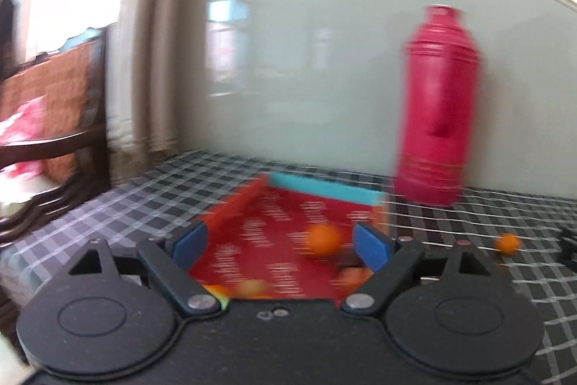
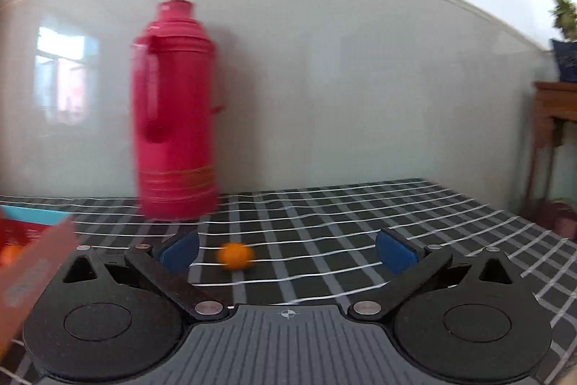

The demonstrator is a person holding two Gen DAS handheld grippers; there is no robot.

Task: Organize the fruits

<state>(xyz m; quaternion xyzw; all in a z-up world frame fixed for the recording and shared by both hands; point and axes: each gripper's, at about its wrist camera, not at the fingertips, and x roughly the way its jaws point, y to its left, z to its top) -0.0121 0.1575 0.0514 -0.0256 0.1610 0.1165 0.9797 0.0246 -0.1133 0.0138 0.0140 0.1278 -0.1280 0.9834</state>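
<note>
On checked tablecloth (image 2: 324, 222) by grey wall (image 2: 360, 78), both grippers gape, holding nothing.

White print lines the red box (image 1: 288, 240) floor, too blurred to read.

Table (image 2: 324, 215) set against the wall (image 2: 360, 78). Flask (image 2: 175, 110) upright at the table's back edge, touching neither box nor fruit. Box (image 1: 288, 240) on the table, left of the flask and slightly nearer. 1 fruit (image 1: 323, 239) inside the box. 1 fruit (image 2: 236, 256) on the table, right of the box, before the flask. Chair (image 1: 54, 118) off the table's left end.
</note>
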